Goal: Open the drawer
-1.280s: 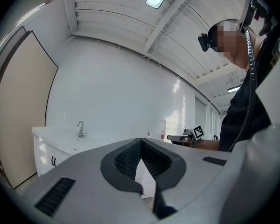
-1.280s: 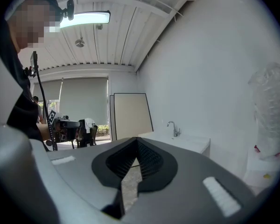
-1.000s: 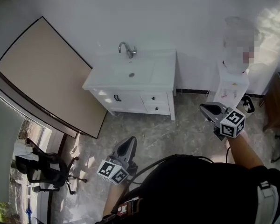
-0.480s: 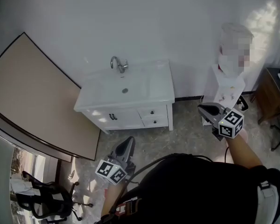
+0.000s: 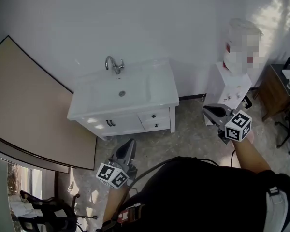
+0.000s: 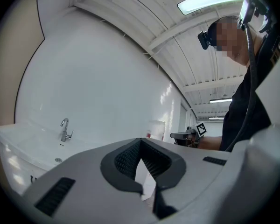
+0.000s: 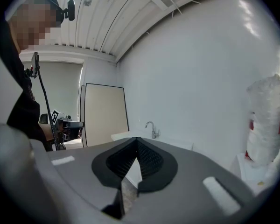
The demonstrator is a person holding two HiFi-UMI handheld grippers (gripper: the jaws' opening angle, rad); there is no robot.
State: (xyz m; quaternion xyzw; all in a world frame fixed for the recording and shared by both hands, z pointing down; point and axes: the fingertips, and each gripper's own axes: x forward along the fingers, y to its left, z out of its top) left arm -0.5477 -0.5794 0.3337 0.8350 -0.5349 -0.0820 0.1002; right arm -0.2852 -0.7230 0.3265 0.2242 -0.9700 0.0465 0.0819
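Observation:
A white vanity (image 5: 159, 93) with a sink and a chrome faucet (image 5: 113, 63) stands against the far wall. Two small drawers (image 5: 153, 116) with dark knobs sit one above the other at its front right, beside a door with a dark handle (image 5: 109, 123). My left gripper (image 5: 130, 143) is shut and empty, held level over the floor short of the vanity's front. My right gripper (image 5: 206, 109) is also shut and empty, off the vanity's right side. The vanity (image 6: 18, 143) shows in the left gripper view beyond the left gripper (image 6: 140, 141). The faucet (image 7: 151, 129) shows beyond the right gripper (image 7: 137, 141).
A white water dispenser (image 5: 234, 88) with a bottle stands right of the vanity. A large beige board (image 5: 34, 105) leans on the wall at left. A brown wooden cabinet (image 5: 275, 88) is at far right, an office chair (image 5: 43, 211) at bottom left. The floor is stone tile.
The vanity has slid down and left in the head view and looks nearer. Both grippers have travelled towards it, still shut and empty.

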